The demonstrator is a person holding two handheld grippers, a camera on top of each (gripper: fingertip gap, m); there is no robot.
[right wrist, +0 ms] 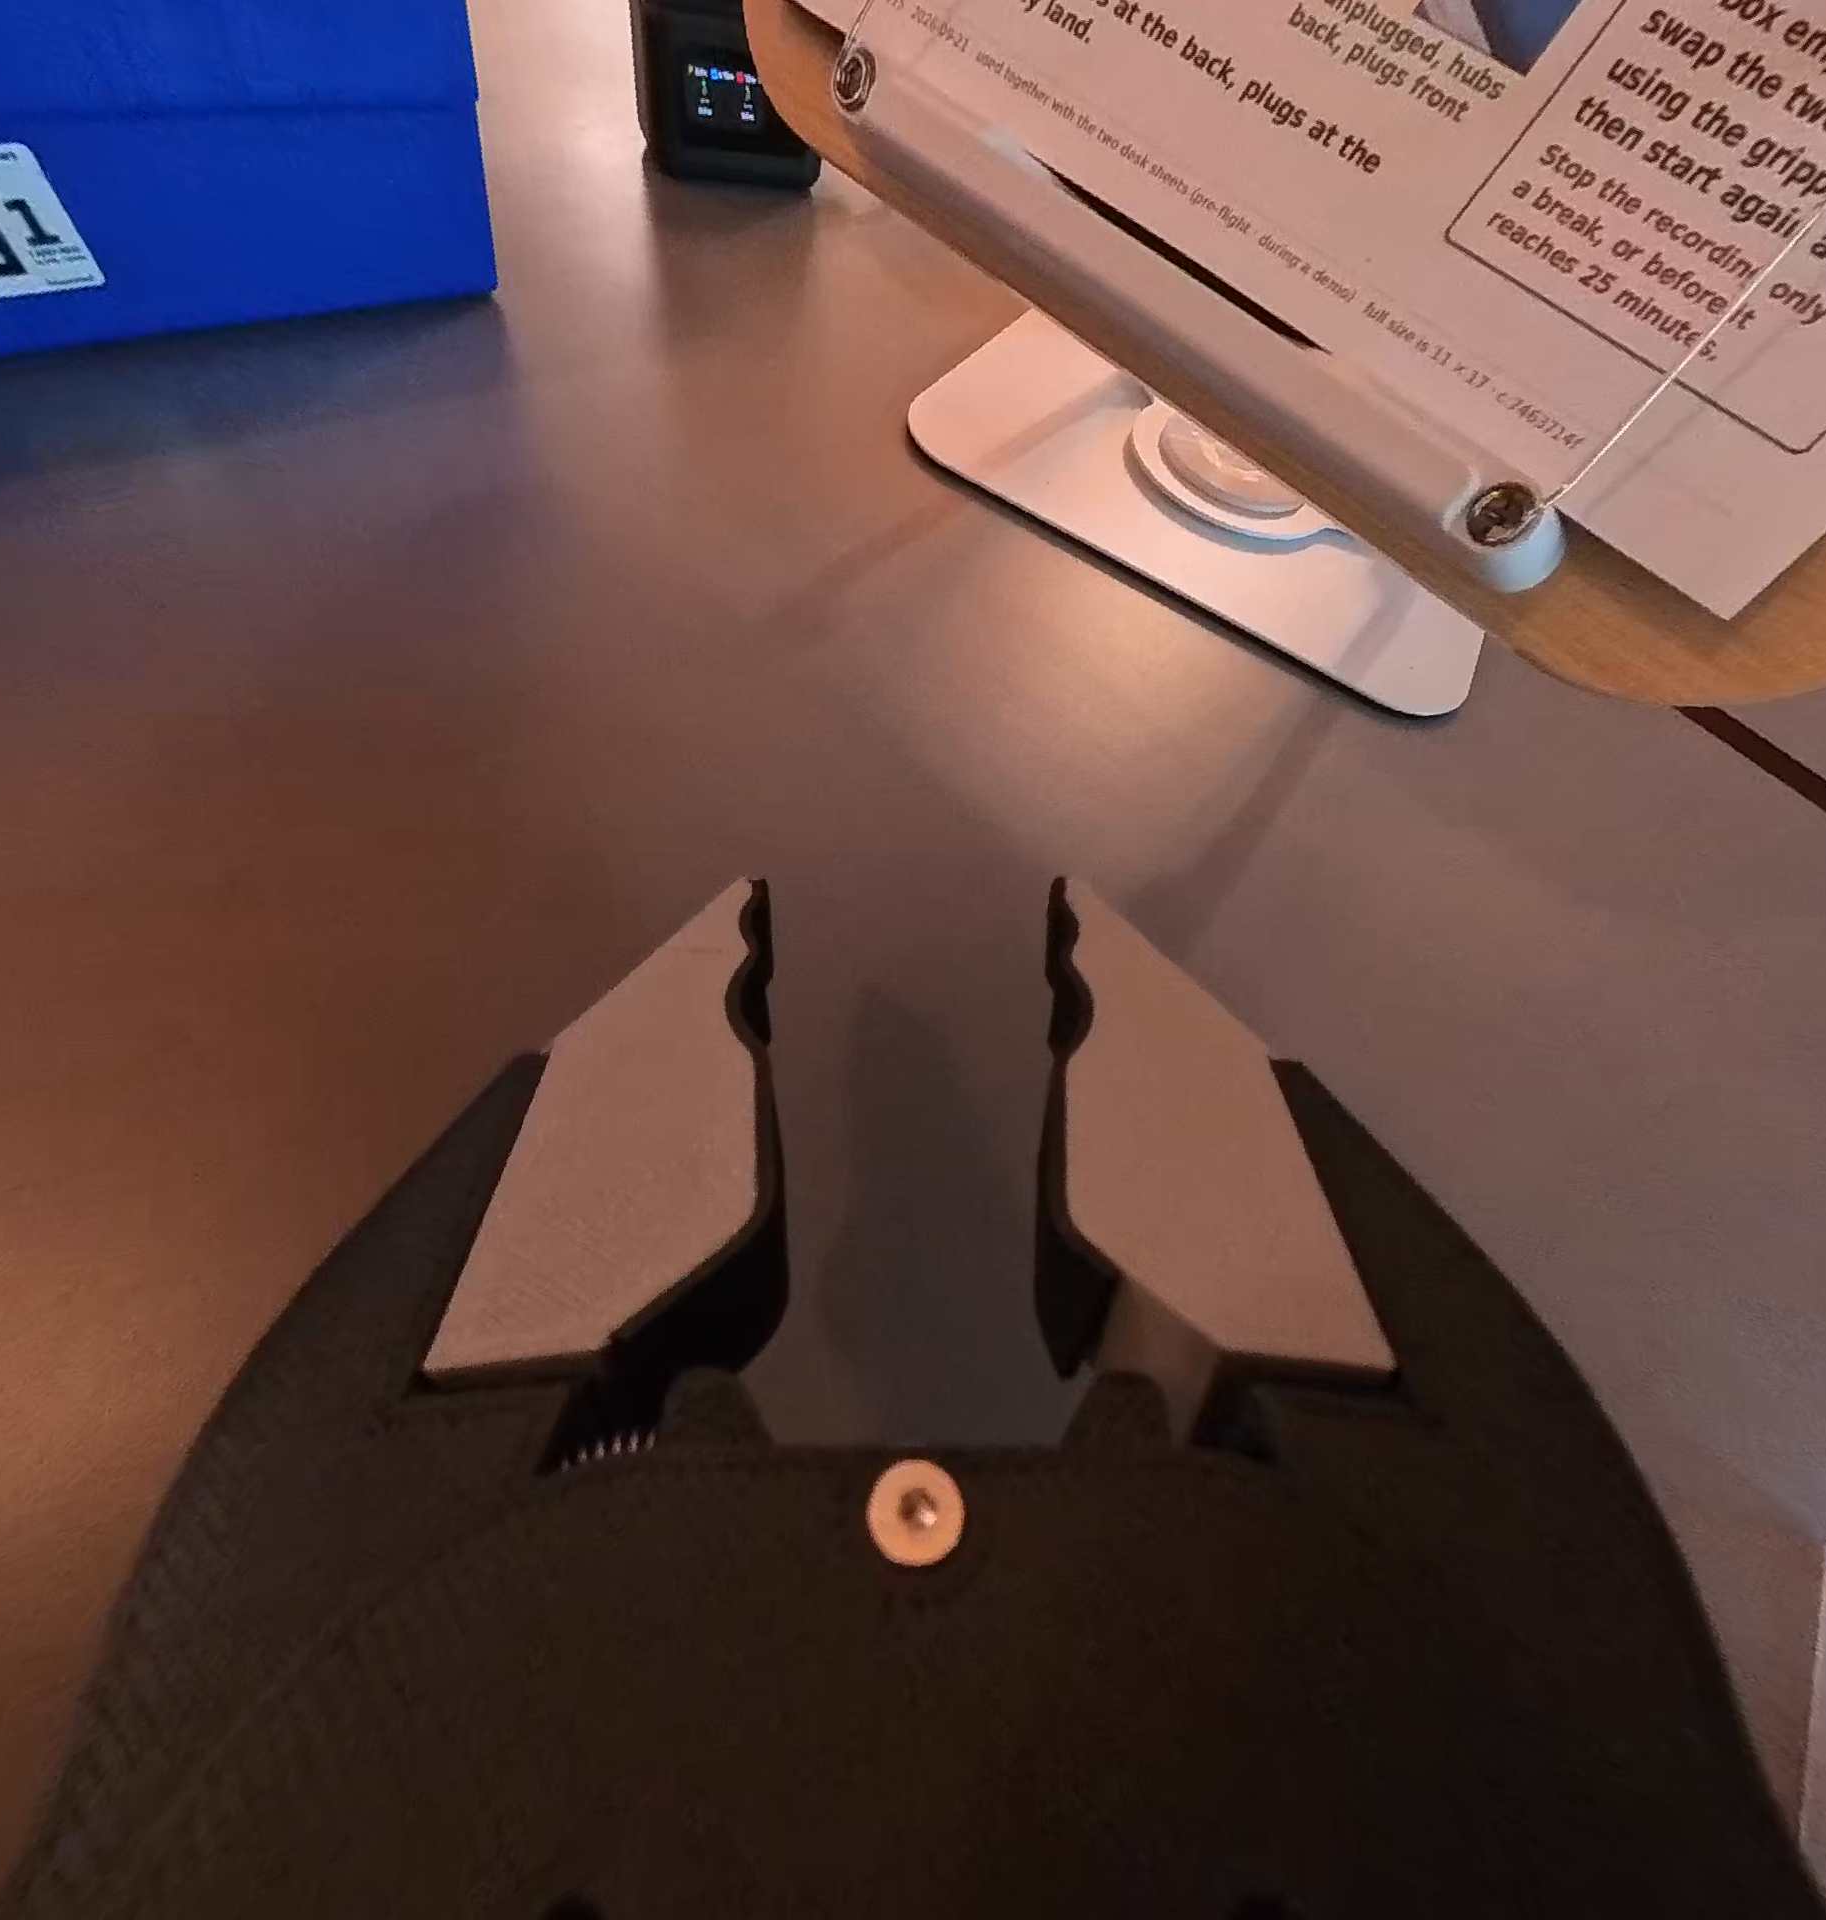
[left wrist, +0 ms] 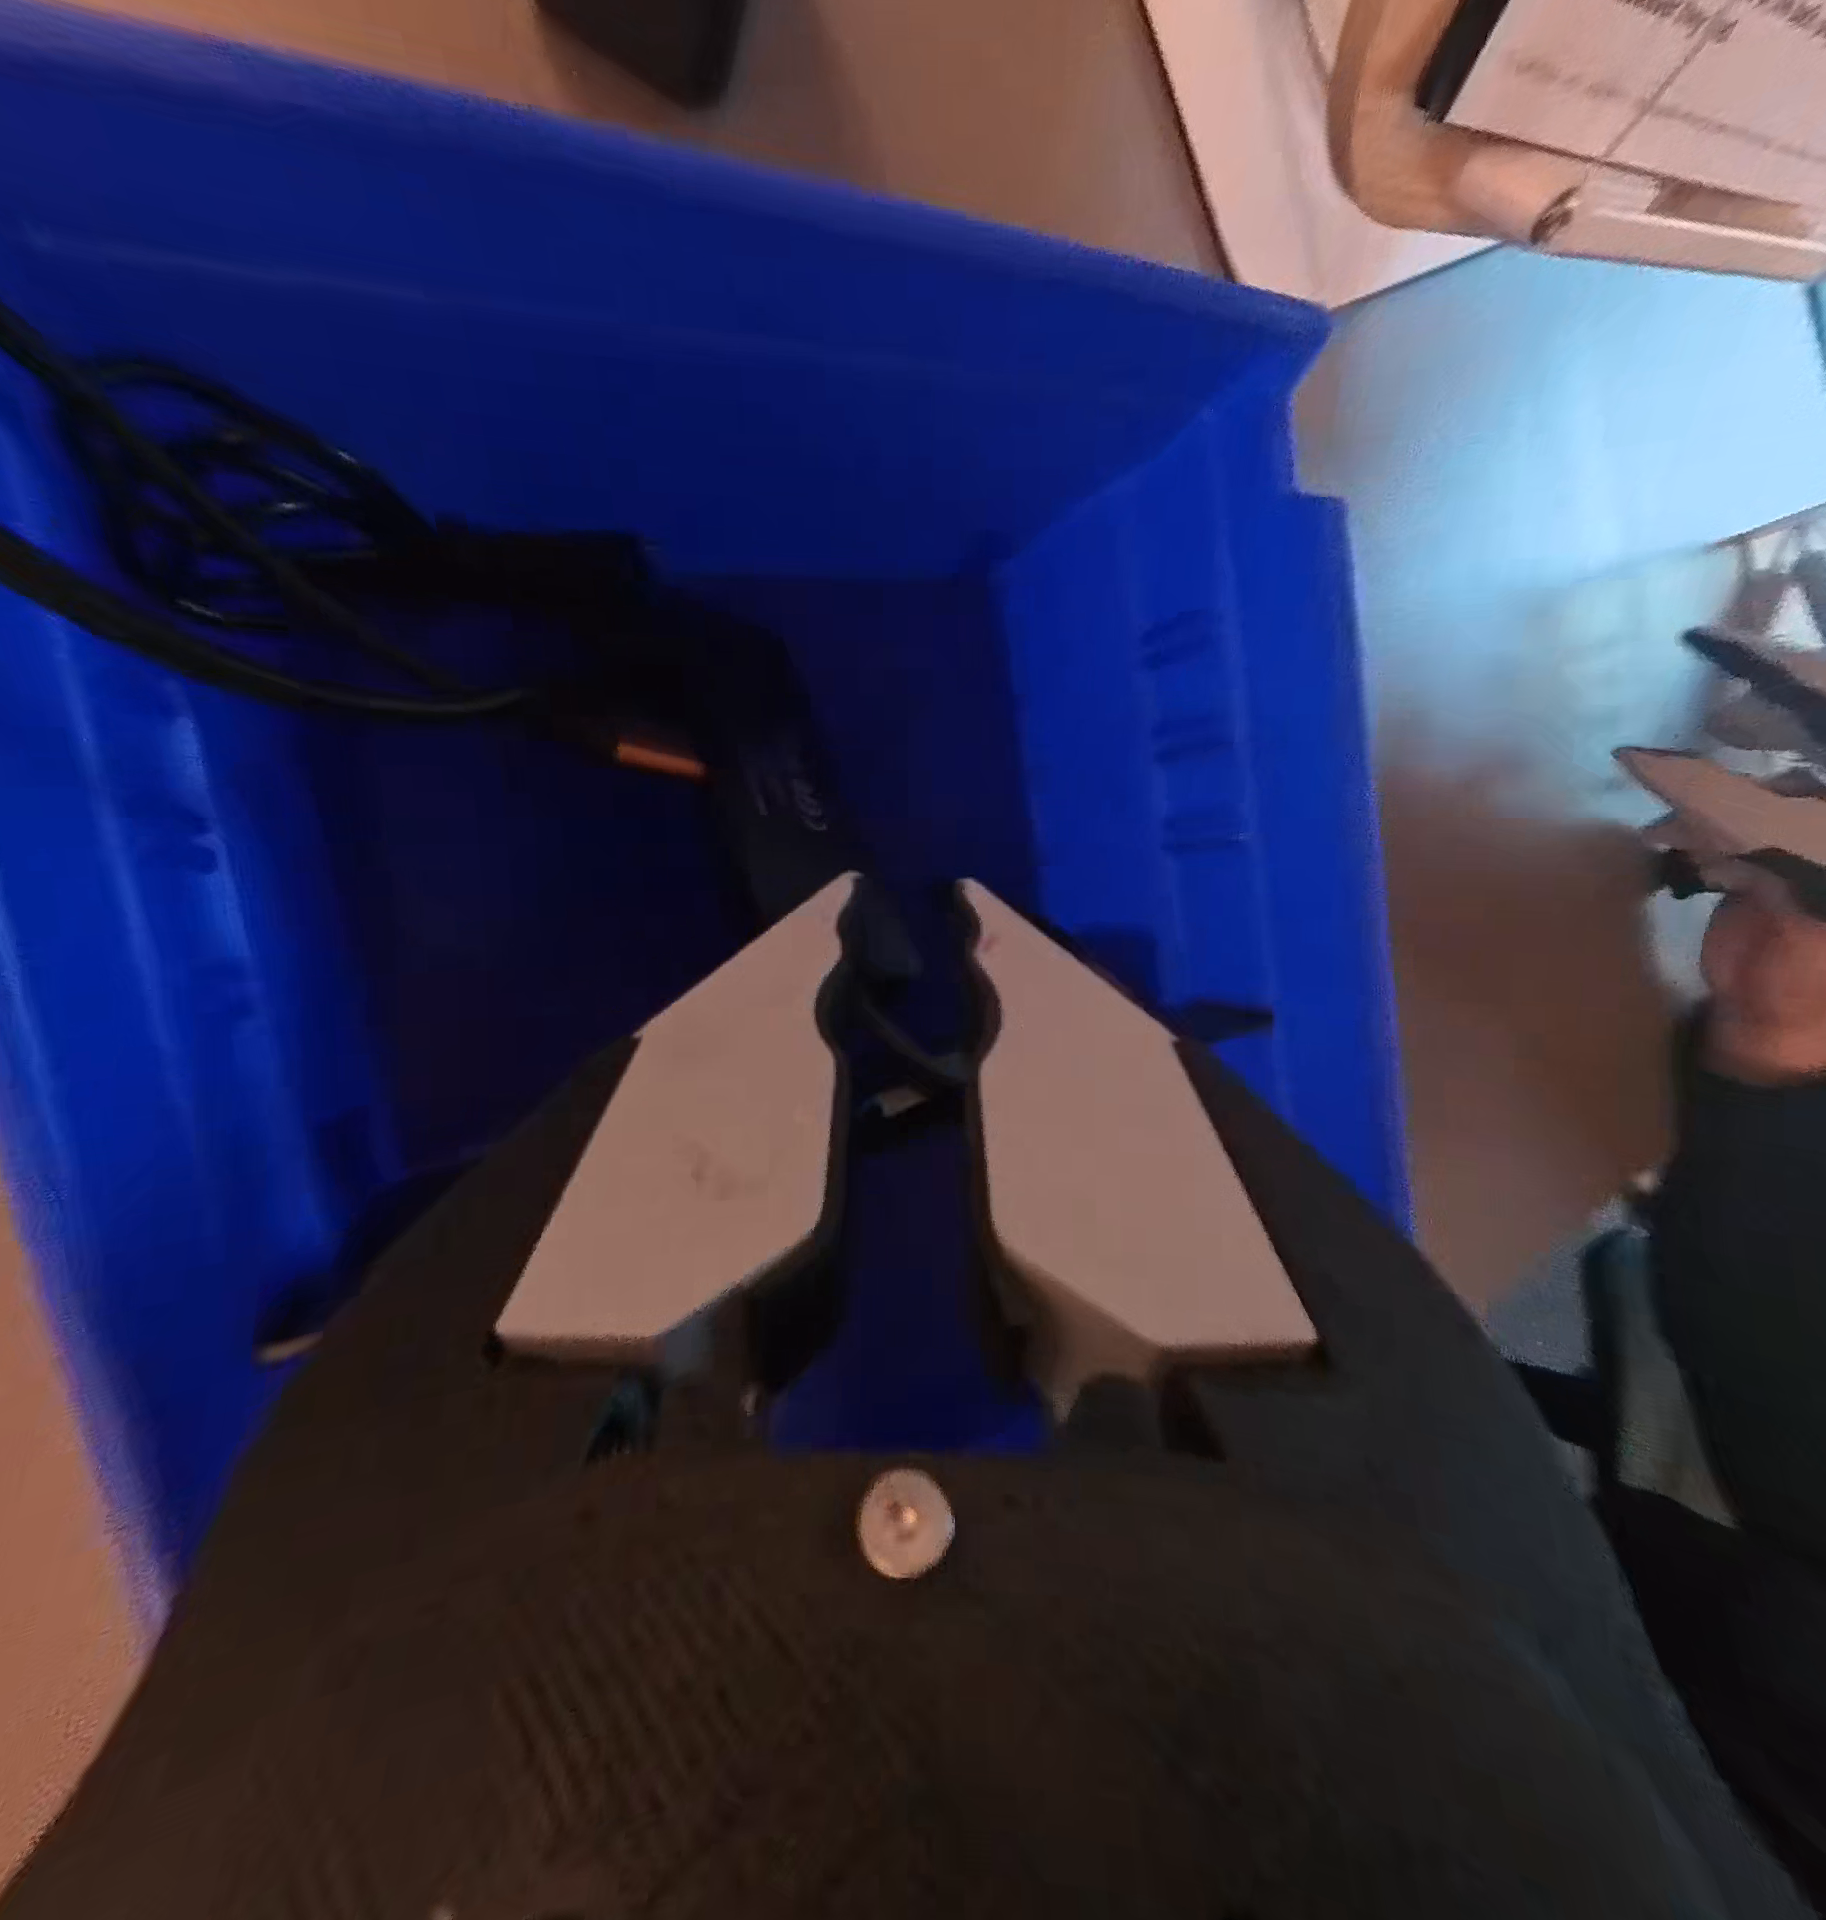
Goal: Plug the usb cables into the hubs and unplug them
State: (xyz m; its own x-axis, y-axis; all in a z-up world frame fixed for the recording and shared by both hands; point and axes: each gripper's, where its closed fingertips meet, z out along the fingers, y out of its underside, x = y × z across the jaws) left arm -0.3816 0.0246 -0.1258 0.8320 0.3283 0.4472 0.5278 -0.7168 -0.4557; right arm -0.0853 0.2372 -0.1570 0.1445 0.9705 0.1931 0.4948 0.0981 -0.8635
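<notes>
In the left wrist view my left gripper (left wrist: 911,894) reaches into a blue bin (left wrist: 680,343). Its jaws are nearly closed and pinch a thin black cable (left wrist: 881,940). Just beyond the fingertips lies a black hub (left wrist: 784,774), with an orange-tongued USB plug (left wrist: 660,766) beside it. A tangle of black cables (left wrist: 234,520) trails off to the left inside the bin. The view is blurred. My right gripper (right wrist: 907,914) is open and empty, low over the brown table (right wrist: 369,727), away from the bin (right wrist: 213,156).
A wooden board with a printed sheet (right wrist: 1304,239) stands on a white base (right wrist: 1075,447) at the right. A small black device with a lit screen (right wrist: 727,99) sits behind. A person's hand and dark sleeve (left wrist: 1761,1143) are at the right edge. Tip to tip, the grippers are about 35 cm apart. The black hub (left wrist: 784,774) sits 4 cm or so from the ends of my left fingers.
</notes>
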